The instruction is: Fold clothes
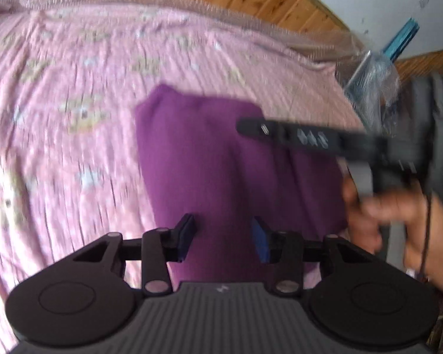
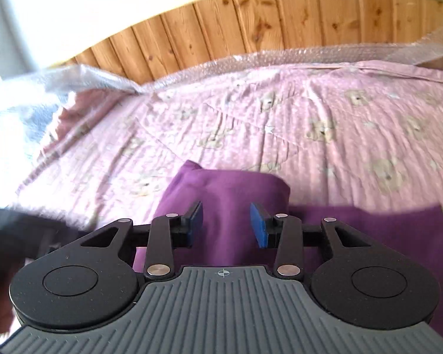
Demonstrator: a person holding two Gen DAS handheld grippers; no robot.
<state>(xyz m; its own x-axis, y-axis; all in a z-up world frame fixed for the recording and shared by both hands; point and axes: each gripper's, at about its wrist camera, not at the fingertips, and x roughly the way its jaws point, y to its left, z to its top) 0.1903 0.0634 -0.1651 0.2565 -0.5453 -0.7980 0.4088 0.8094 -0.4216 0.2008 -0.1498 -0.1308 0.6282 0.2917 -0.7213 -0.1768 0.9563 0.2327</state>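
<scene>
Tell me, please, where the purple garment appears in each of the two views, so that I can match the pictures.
Left wrist view: purple garment in the centre, running down between the left gripper fingers.
Right wrist view: purple garment low in the centre, spreading to the right edge.
Shared landmark: the pink bedspread under it, with the wood panelling behind.
</scene>
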